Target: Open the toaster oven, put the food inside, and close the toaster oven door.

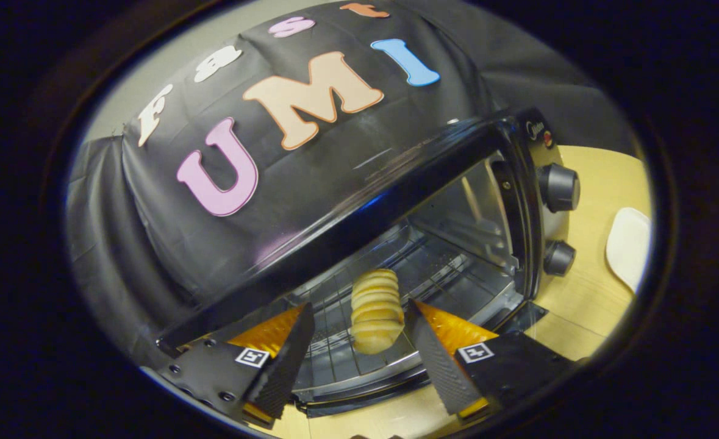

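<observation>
Wood table (585,286): toaster oven (457,201) open, bread (376,311) on rack between gripper (359,347) fingers (apart, released); next: withdraw, close door

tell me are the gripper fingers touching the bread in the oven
Apart. The gripper view shows the gripper open, with wire rack visible on both sides between its fingers and the bread, which lies on the toaster oven rack.
</observation>
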Available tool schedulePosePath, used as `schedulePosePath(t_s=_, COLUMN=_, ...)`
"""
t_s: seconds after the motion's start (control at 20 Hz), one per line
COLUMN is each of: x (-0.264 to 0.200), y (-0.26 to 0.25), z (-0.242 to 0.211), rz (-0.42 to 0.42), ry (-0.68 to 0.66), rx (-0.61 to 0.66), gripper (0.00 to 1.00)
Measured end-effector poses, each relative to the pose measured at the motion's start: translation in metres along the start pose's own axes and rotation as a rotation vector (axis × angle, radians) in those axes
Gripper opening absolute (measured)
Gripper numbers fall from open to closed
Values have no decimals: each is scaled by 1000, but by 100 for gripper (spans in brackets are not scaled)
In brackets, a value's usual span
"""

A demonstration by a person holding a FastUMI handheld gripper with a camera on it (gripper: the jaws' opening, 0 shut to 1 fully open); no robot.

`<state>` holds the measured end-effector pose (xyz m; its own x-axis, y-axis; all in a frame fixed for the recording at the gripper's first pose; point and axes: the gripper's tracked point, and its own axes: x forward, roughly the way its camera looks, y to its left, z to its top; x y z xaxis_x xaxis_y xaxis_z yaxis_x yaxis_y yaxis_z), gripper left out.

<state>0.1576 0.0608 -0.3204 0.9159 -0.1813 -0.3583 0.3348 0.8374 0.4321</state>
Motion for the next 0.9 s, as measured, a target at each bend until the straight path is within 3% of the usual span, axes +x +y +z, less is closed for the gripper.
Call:
schedulePosePath(t_s=0.3, x=-46, y=-12, z=2, rz=86, ry=43, rx=-174, gripper=99)
schedulePosePath(t_s=0.55, x=-107, y=-28, z=11, rz=161, ry=25, rx=-269, gripper=99)
schedulePosePath(t_s=0.9, x=-188, y=-71, z=-4, rz=173, ry=-16, rx=-330, gripper=99)
